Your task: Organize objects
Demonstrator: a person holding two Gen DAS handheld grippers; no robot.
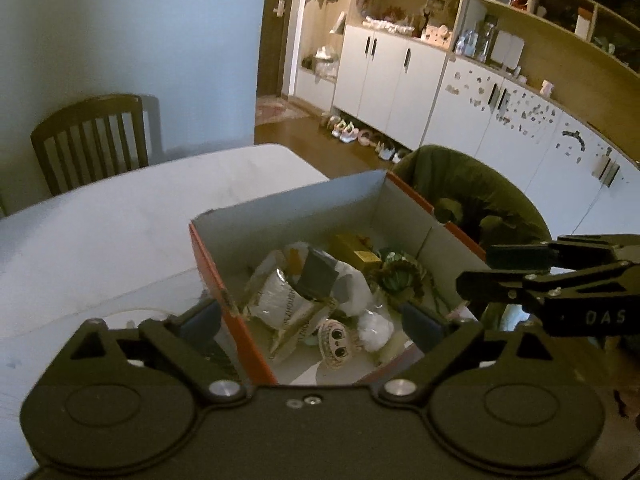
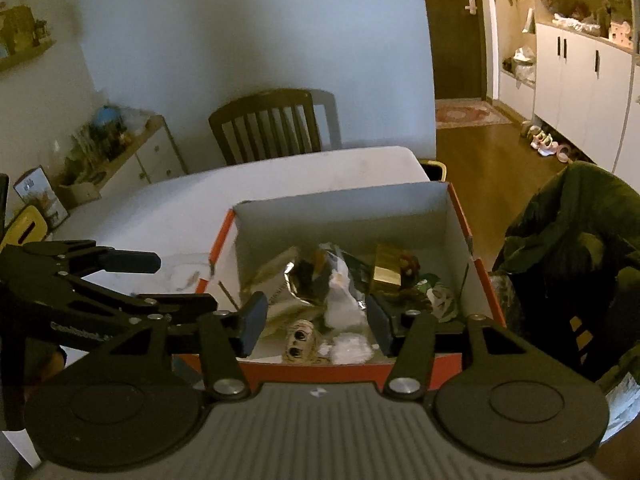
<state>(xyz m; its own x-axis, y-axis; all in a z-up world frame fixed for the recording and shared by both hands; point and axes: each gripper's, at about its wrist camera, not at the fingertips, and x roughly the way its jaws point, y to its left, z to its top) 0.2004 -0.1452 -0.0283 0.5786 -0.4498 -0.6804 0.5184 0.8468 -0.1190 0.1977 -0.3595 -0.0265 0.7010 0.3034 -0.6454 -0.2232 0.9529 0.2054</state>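
Note:
An open cardboard box [image 1: 288,208] with orange outer sides and white inner walls stands on the white table [image 1: 120,216]. It holds a crumpled snack bag [image 1: 288,300], a gold box [image 1: 356,252], a small doll head [image 1: 336,346], white tissue [image 1: 374,330] and a green item [image 1: 396,276]. My left gripper [image 1: 312,324] is open and empty above the box's near end. My right gripper [image 2: 312,328] is open and empty over the same box [image 2: 340,208], above the doll head [image 2: 300,340]. The right gripper also shows at the right of the left wrist view [image 1: 476,270].
A wooden chair [image 1: 92,136] stands behind the table. A chair draped with a green jacket [image 1: 472,192] is to the right of the box. White cabinets [image 1: 384,76] and shoes line the far wall. A low shelf [image 2: 120,148] stands at the left.

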